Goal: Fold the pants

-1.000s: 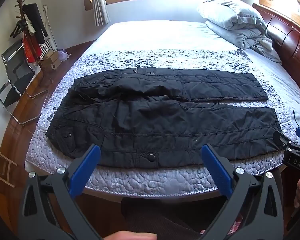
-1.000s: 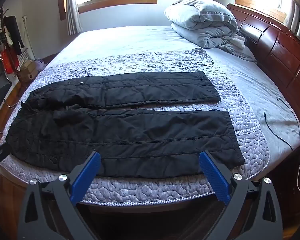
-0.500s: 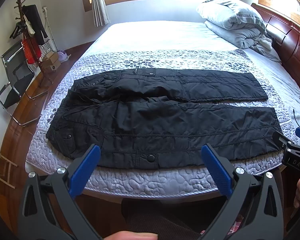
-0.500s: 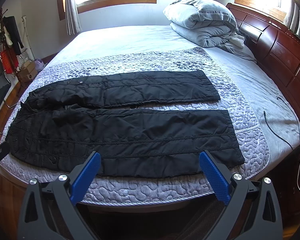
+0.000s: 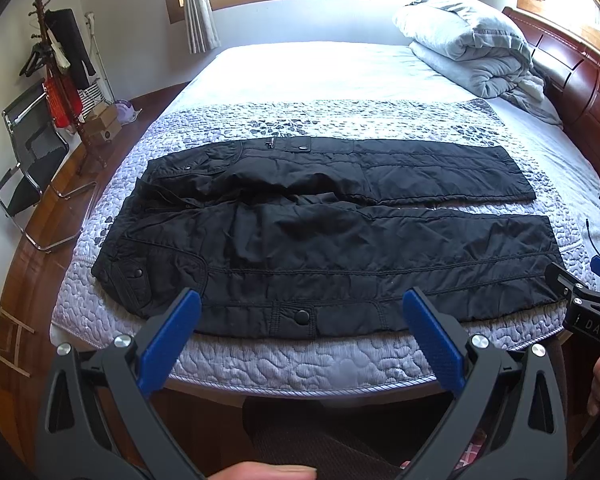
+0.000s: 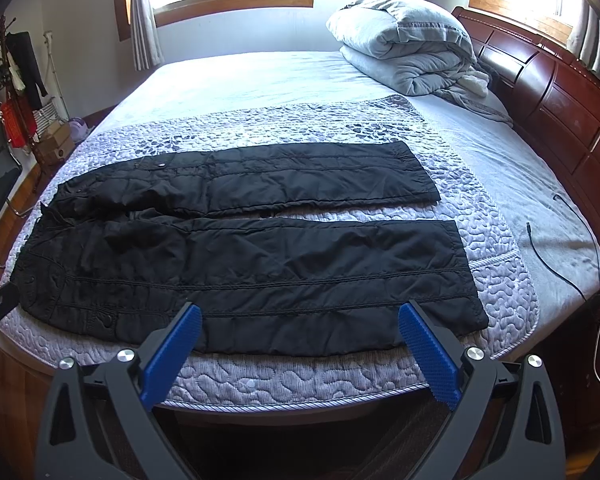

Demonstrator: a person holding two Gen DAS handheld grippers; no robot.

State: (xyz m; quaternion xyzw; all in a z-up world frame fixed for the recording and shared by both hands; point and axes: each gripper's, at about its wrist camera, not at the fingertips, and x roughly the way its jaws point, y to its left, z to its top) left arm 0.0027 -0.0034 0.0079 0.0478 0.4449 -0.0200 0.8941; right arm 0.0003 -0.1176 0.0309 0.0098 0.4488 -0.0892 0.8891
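Observation:
Black quilted pants (image 5: 324,236) lie spread flat on the bed, waist to the left, both legs running right, side by side with a thin gap between them. They also show in the right wrist view (image 6: 252,252). My left gripper (image 5: 302,312) is open and empty, hovering above the bed's near edge by the near leg's waist half. My right gripper (image 6: 298,320) is open and empty, above the near edge by the near leg's cuff half. The right gripper's tip also shows in the left wrist view (image 5: 588,300).
The pants rest on a grey quilted bedspread (image 5: 300,360) over a white sheet. A folded grey duvet (image 6: 404,44) sits at the far right by the wooden headboard (image 6: 560,92). A black cable (image 6: 560,264) lies at the right. A chair (image 5: 24,168) and coat rack (image 5: 56,64) stand left.
Both grippers have edged slightly closer to the bed; the pants lie unmoved and both stay open.

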